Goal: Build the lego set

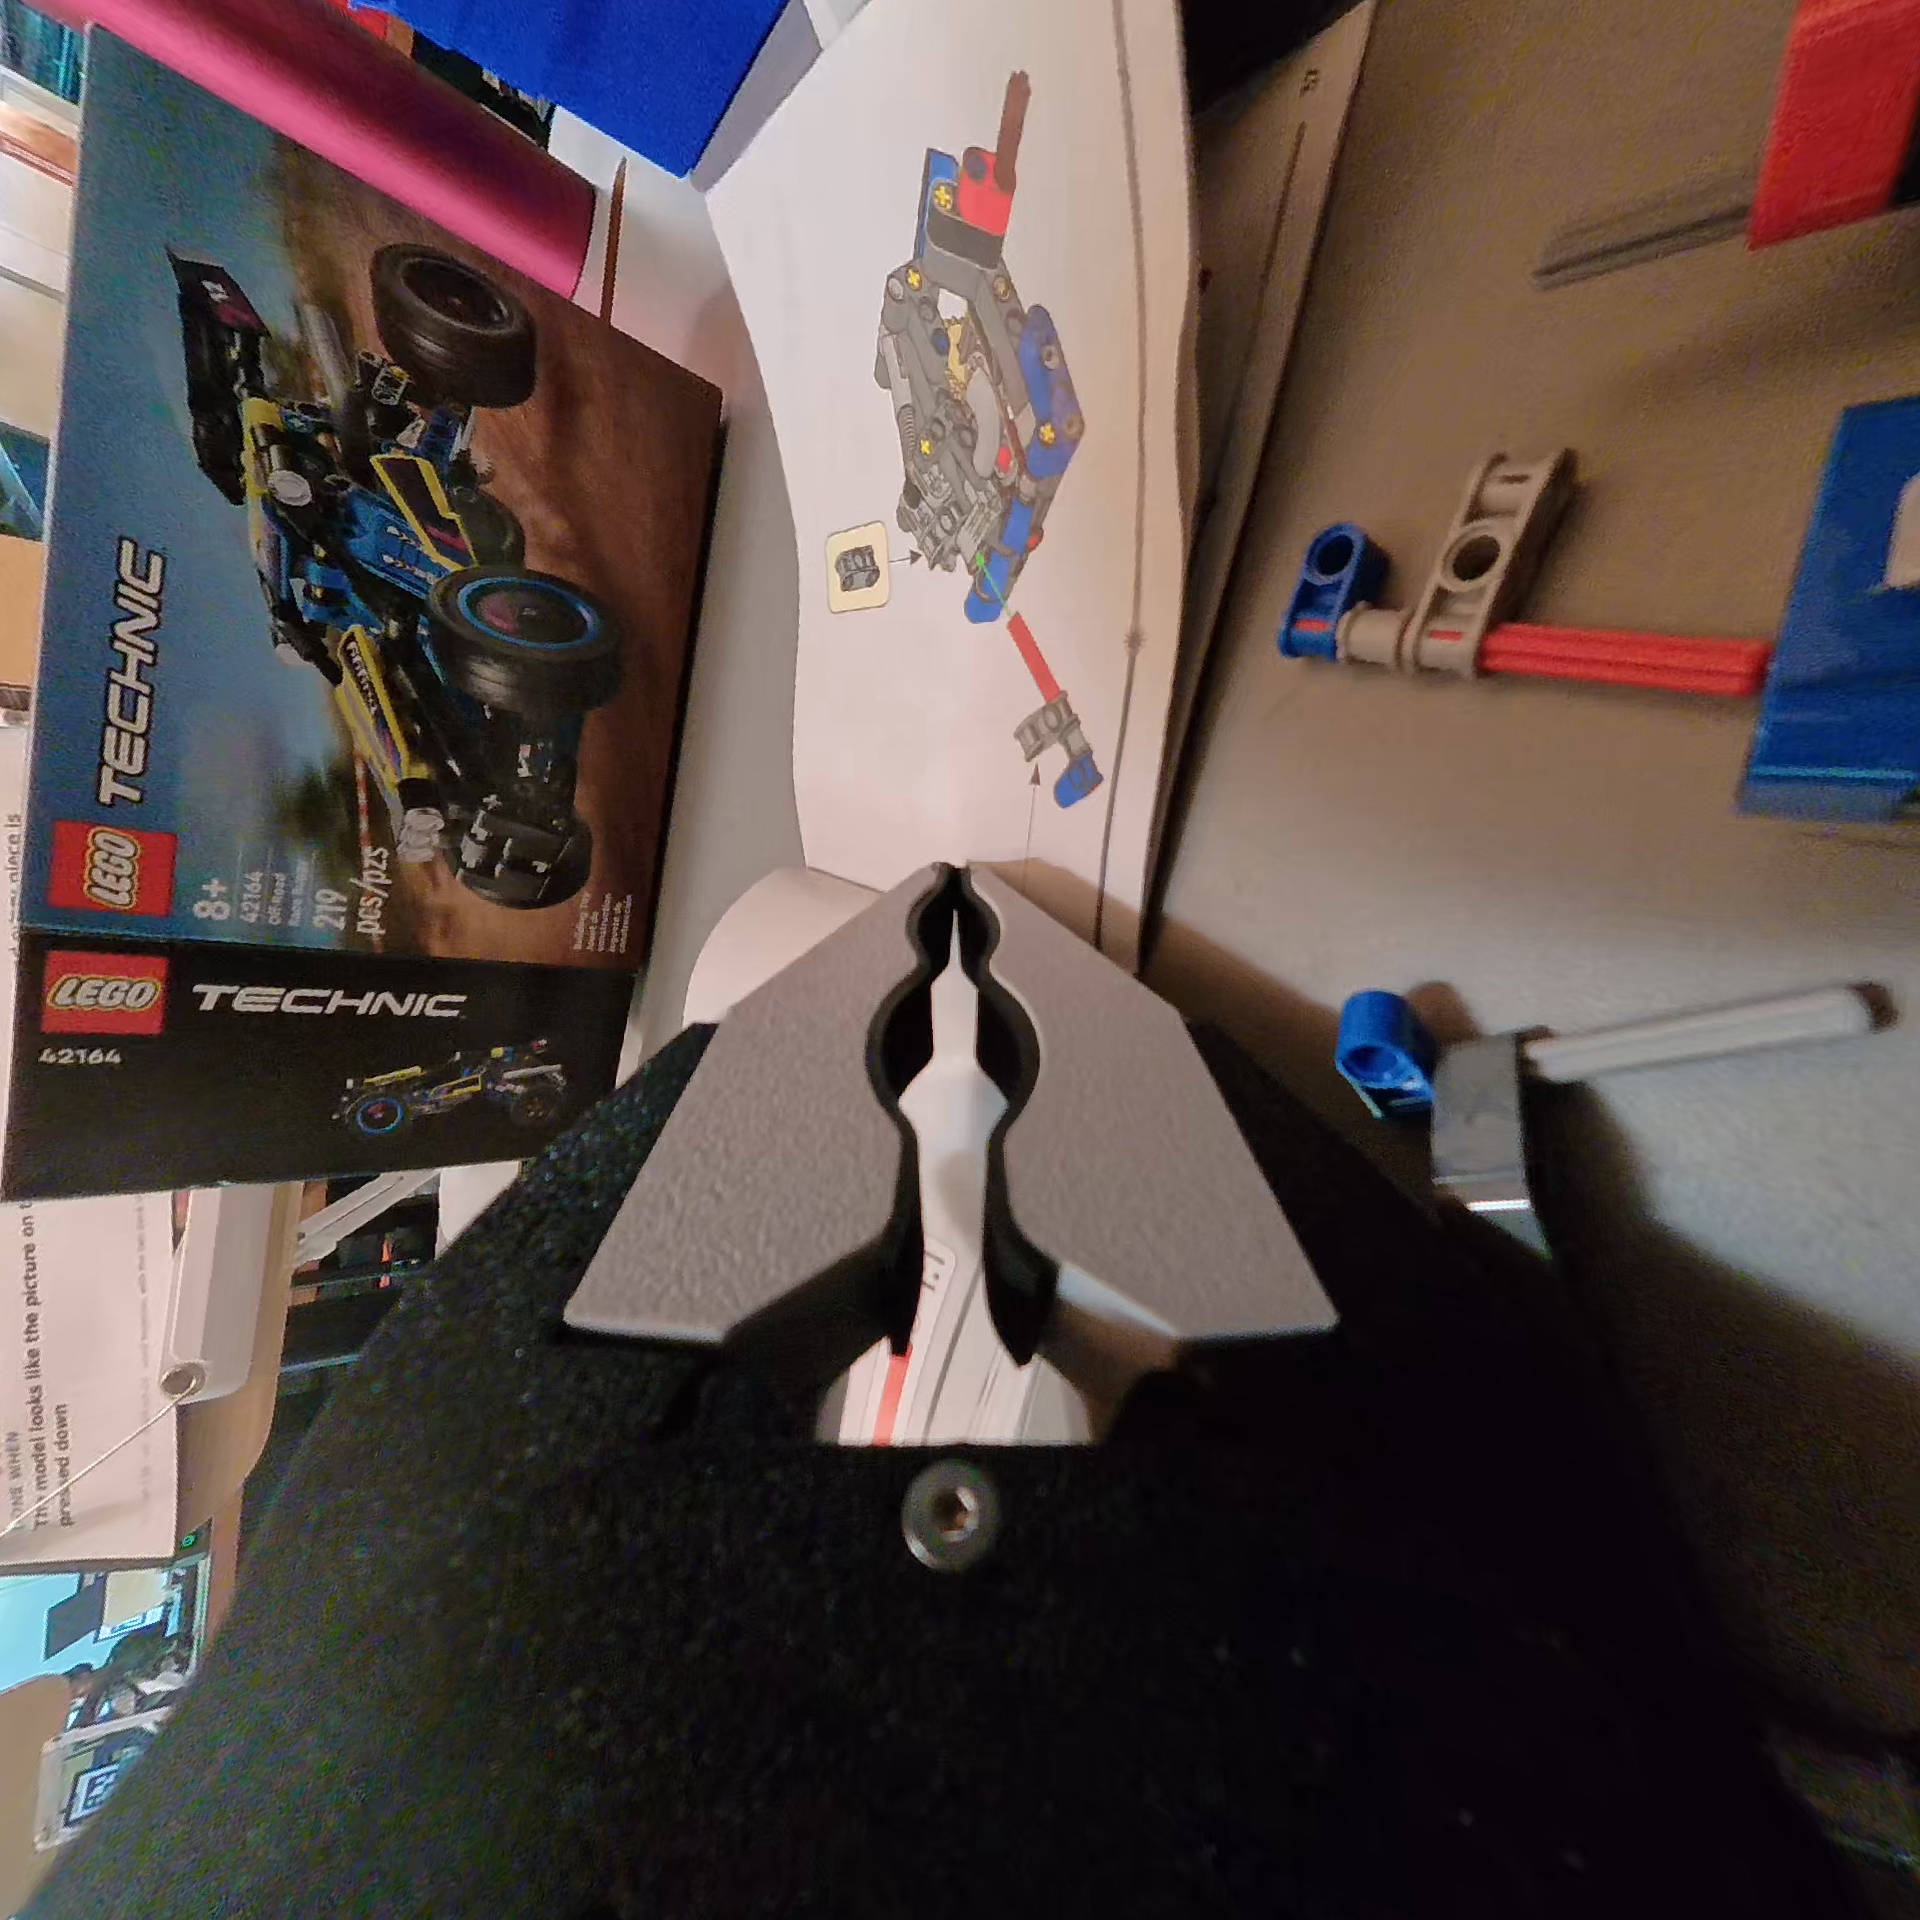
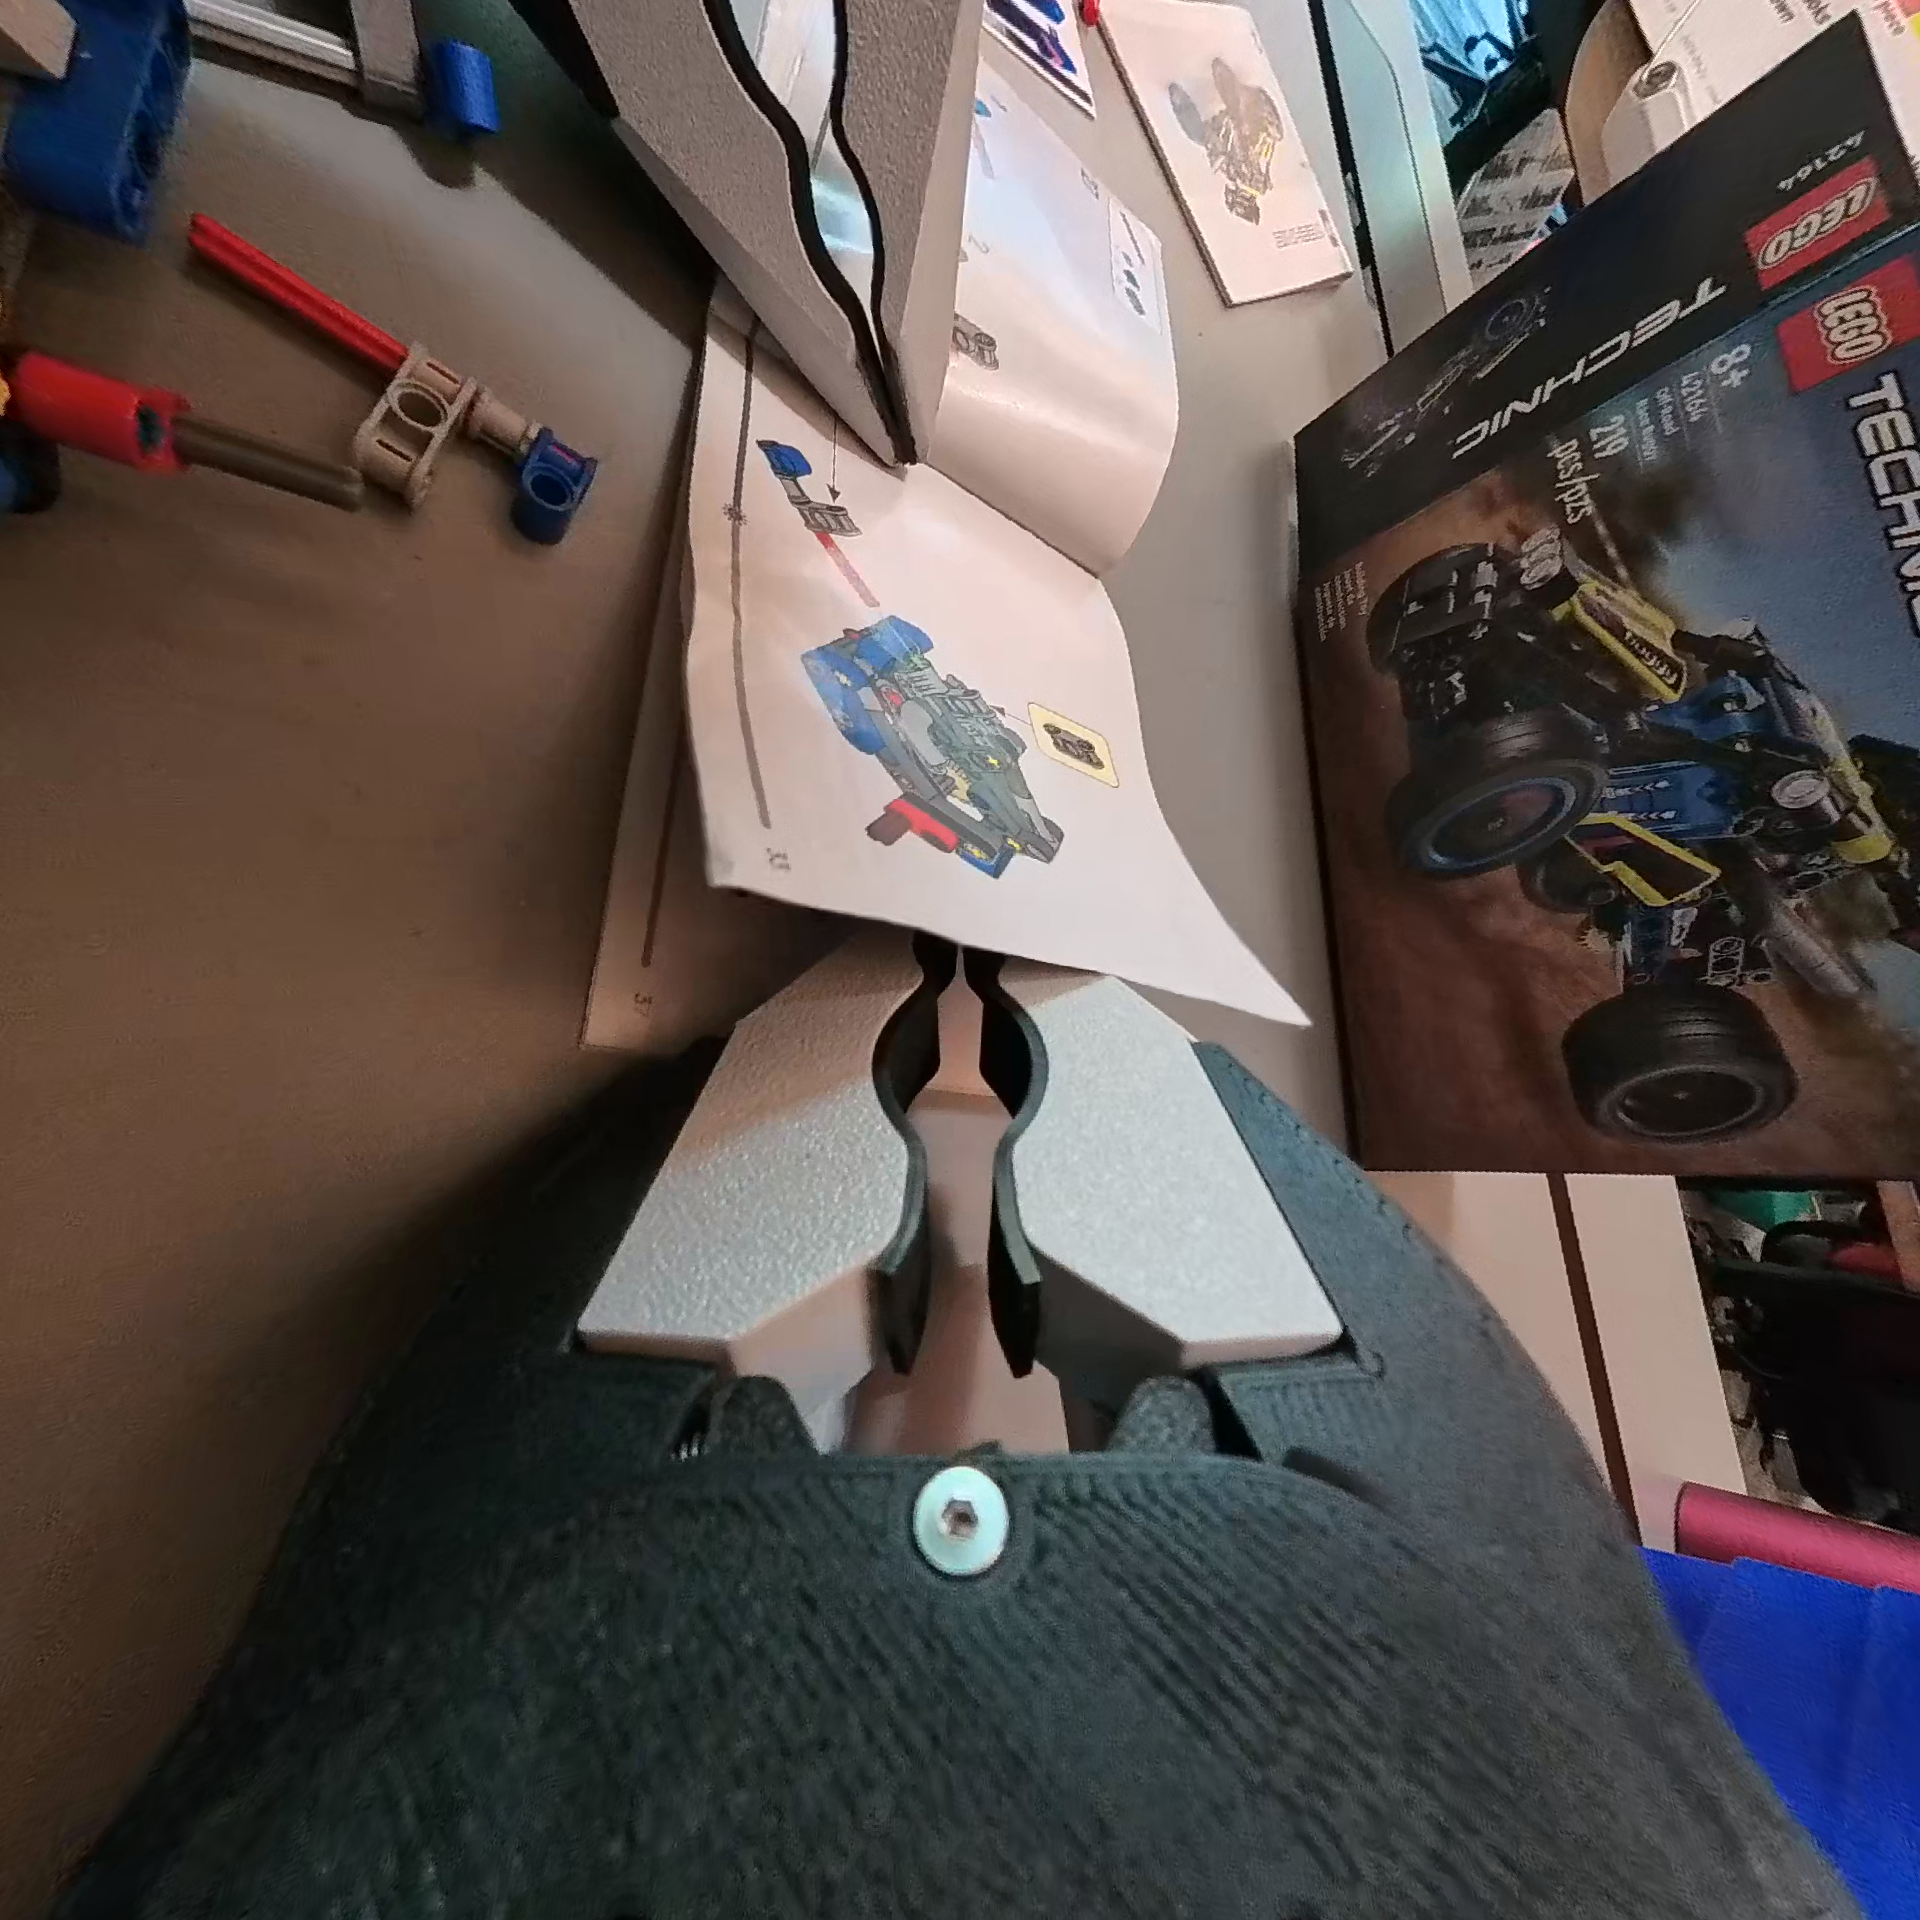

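Taking the open instruction booklet (image 2: 935, 790) as the landmark and reading the right wrist view from left to right: well to its left, on the tan surface (image 2: 312, 831), lies a small assembly, a red axle (image 2: 296, 286) running through a tan connector (image 2: 416, 426) that ends in a blue connector (image 2: 551, 488). Beside it lies a red sleeve on a brown axle (image 2: 177, 442). More blue parts (image 2: 88, 145) sit at the far upper left. At the booklet's far edge the left tongs (image 2: 902, 447) come down steeply from above, tips pressed onto the page where it curls, fingers closed together with nothing between them. At the booklet's near edge the right tongs (image 2: 958, 961) lie low and nearly level, pointing at the page's lifted corner; their tips stand almost together, a thin slit between them, and whether they pinch the paper cannot be told. To the booklet's right stands the set's box (image 2: 1610, 779), leaning with its car picture facing the tongs. In the left wrist view the left tongs (image 1: 958, 871) show the same closed tips on the booklet (image 1: 935, 675), the box (image 1: 364, 623) on its left and the red-axle assembly (image 1: 1507, 623) on its right.
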